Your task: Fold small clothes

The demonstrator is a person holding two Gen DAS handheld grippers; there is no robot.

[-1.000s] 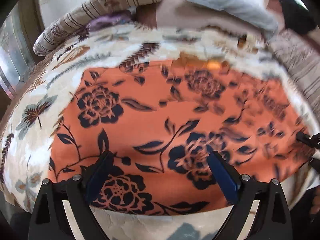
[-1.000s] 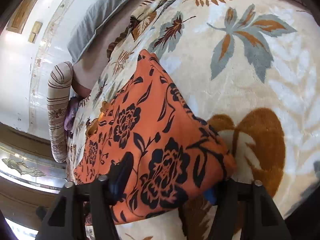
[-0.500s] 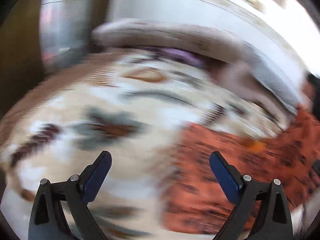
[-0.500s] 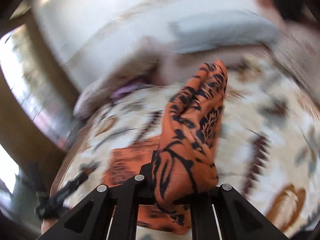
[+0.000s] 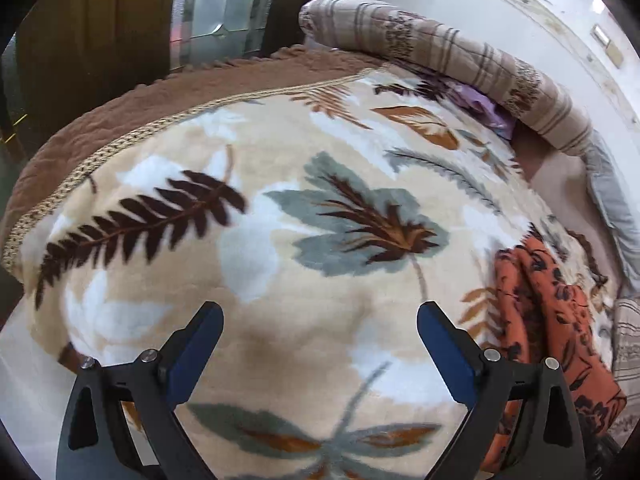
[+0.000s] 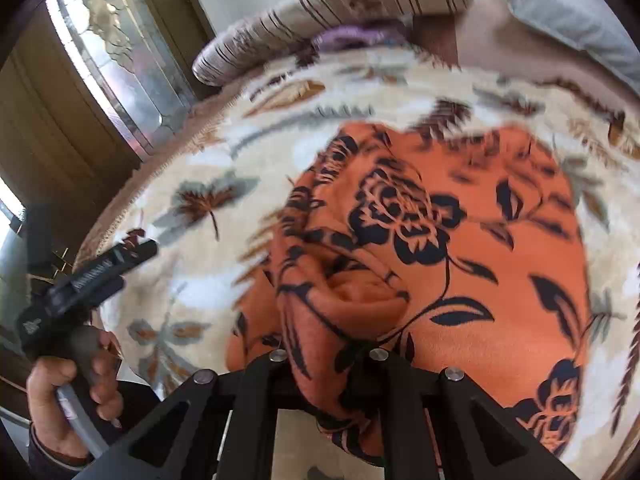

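Observation:
An orange garment with dark blue flowers lies on the leaf-patterned blanket. My right gripper is shut on a bunched fold of it and holds that edge up over the rest of the cloth. In the left wrist view the same garment shows at the right edge, lifted in a ridge. My left gripper is open and empty over bare blanket, to the left of the garment. The left gripper's body and the hand on it show at the left of the right wrist view.
A striped rolled bolster lies along the far side of the bed, with a purple cloth beside it. A grey pillow lies at the back. The blanket's brown border marks the bed edge.
My right gripper closed on the garment's corner and carried it up and over. My left gripper swung left off the garment and now hangs over bare blanket.

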